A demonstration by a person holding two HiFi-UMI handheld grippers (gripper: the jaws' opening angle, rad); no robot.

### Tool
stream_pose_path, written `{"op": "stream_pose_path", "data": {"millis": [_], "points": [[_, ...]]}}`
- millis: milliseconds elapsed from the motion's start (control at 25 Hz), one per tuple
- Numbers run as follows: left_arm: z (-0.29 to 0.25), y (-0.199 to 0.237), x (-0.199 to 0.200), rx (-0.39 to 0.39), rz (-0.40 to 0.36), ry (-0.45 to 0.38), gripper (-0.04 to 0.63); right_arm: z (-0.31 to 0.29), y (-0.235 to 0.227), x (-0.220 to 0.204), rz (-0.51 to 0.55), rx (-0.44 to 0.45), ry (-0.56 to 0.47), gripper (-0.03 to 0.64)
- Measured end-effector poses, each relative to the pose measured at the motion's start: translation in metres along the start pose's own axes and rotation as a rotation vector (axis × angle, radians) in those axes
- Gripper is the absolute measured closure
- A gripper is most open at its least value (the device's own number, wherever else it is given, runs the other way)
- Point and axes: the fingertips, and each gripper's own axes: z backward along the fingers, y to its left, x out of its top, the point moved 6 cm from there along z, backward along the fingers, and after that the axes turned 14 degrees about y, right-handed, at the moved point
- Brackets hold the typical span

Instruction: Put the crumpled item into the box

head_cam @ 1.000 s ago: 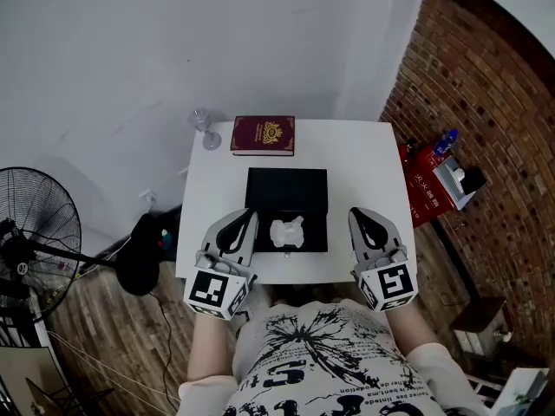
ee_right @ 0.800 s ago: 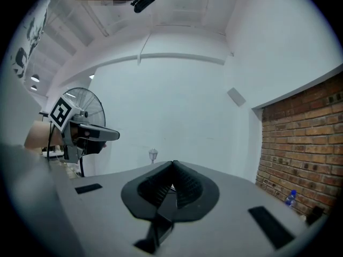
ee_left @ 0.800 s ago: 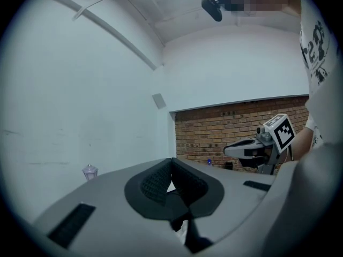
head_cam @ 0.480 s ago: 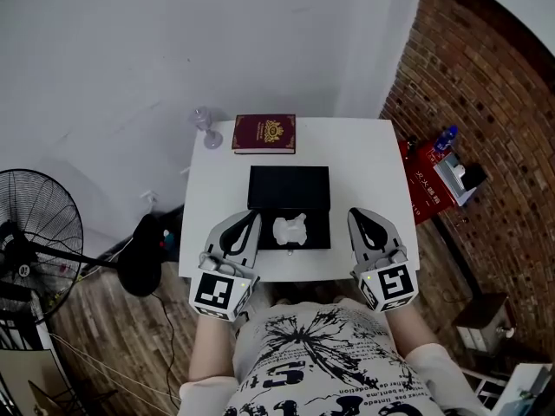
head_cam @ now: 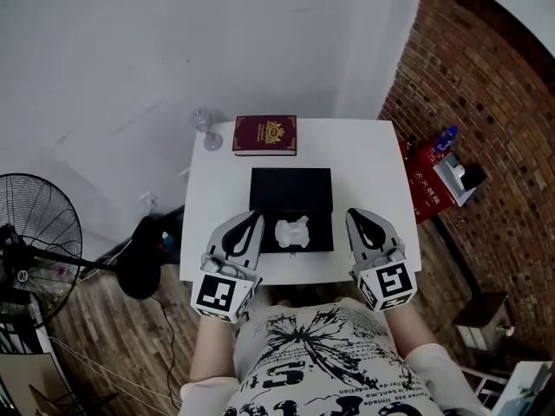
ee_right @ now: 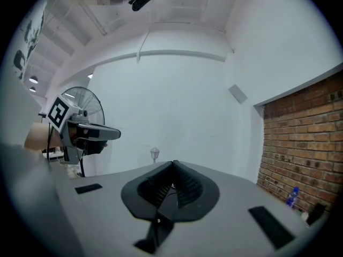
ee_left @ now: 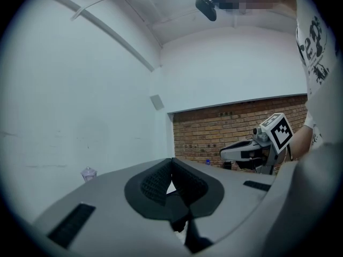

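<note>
A white crumpled item lies inside the near half of an open black box on the white table. My left gripper hovers by the box's near left corner, shut with nothing between its pads. On the other side, near the table's front edge, my right gripper is shut and empty too. In the left gripper view the closed jaws fill the lower frame and the right gripper shows beyond. The right gripper view shows its closed jaws and the left gripper at left.
A maroon book lies at the table's far edge, with a small clear glass at the far left corner. A black fan stands on the floor at left. A brick wall and a red crate are at right.
Both grippers stay shut and nearly still. The view has drifted slightly, so the table and box sit a little lower and to the right in the frame.
</note>
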Motion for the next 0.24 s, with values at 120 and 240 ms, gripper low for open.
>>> {"op": "stream_pose_path", "data": {"millis": [120, 240], "points": [[-0.0025, 0.005, 0.0017, 0.0, 0.002, 0.0, 0.581, -0.0042, -0.0015, 0.0028, -0.006, -0.009, 0.001, 0.604], [-0.0047, 0.0095, 0.0041, 0.003, 0.003, 0.001, 0.581, -0.0077, -0.0037, 0.005, -0.019, -0.018, 0.001, 0.604]]}}
